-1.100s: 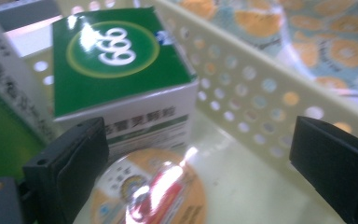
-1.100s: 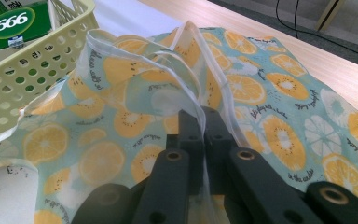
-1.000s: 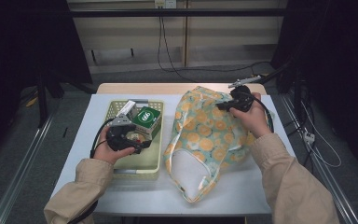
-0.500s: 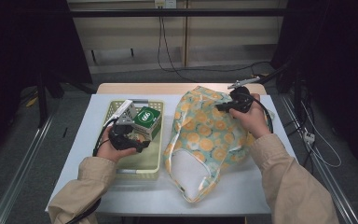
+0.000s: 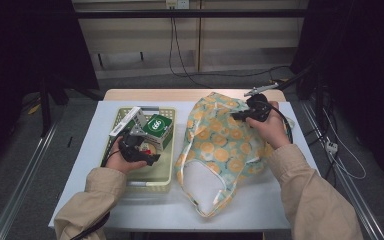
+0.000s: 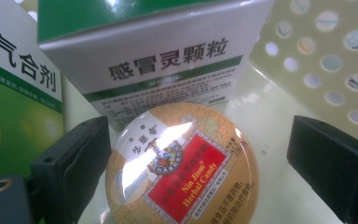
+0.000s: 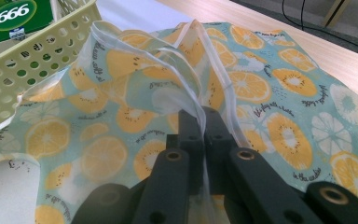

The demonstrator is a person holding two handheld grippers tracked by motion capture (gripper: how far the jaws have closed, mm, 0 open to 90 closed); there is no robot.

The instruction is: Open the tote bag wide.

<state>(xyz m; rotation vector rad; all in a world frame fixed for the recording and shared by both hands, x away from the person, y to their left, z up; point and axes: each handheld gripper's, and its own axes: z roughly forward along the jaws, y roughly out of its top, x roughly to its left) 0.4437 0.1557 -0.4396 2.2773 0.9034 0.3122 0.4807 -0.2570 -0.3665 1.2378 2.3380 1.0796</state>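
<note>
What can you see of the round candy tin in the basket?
The candy tin is round, with a glossy gold lid and a red label panel reading Nin Jiom Herbal Candy. It lies flat, lid up, on the floor of the pale perforated basket, just in front of a white and green medicine box. The left gripper straddles it, jaws open, left jaw close against its edge.

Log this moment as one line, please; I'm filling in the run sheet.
left gripper: open, jaws either side of candy tin in basket | right gripper: shut on bag edge
</note>
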